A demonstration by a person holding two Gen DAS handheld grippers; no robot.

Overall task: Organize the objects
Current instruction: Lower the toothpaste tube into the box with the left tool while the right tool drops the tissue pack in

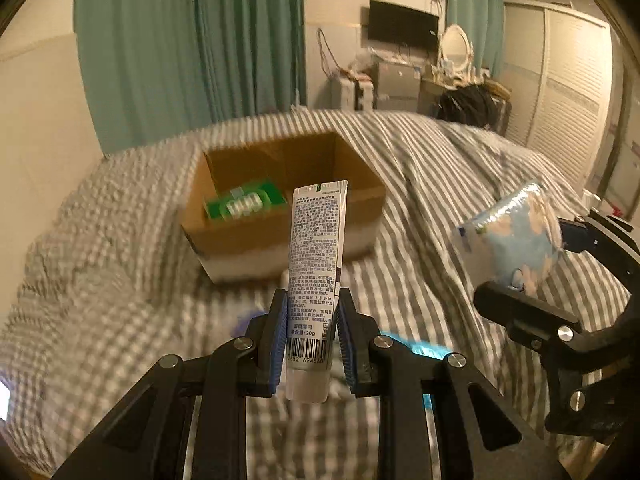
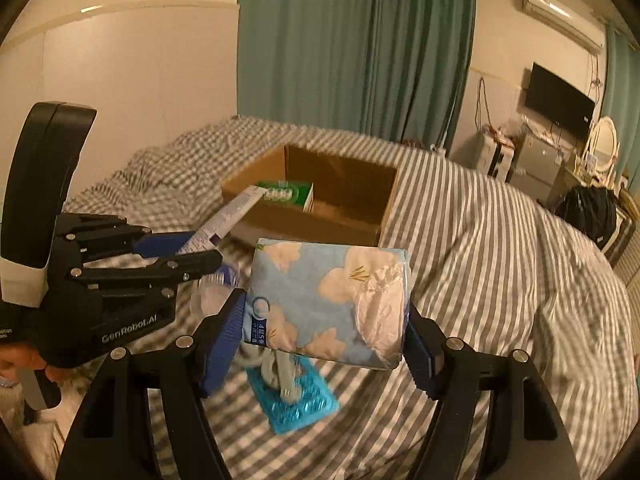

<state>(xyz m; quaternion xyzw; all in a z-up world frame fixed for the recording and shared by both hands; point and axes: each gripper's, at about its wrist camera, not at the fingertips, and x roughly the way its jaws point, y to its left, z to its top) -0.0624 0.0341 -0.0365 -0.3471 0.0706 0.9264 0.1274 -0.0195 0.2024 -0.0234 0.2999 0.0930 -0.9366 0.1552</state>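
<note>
OK, status from my end:

1. L gripper (image 1: 312, 334): fingers nearly closed, blue pads clamped on lower part of a white toothpaste tube (image 1: 316, 264). Tube stands about upright between the pads, crimped end up, cap end down, barcode side facing cam.
2. R gripper (image 2: 324, 336): fingers spread wide, pads pressing both ends of a blue floral tissue pack (image 2: 328, 300). Pack held lengthwise across the gap, off the bed.
3. Cardboard box (image 1: 280, 236) sits open on the bed ahead of both grippers, on striped/check bedding (image 2: 480, 240). Inside, at the left end: a green-and-white package (image 1: 244, 202). Rest of box floor looks bare.
4. From R cam, L gripper is to the left w/ tube tip pointing toward box's near-left corner, just short of it or over the rim, can't tell which.
5. On bed under the tissue pack: teal blister pack (image 2: 294, 396) w/ a grey cable-like item (image 2: 280, 372) lying on it. Small clear plastic item just left of that, blurred, can't ID.
6. Bkgd: teal curtains (image 2: 352, 48), wall TV (image 1: 402, 26).
</note>
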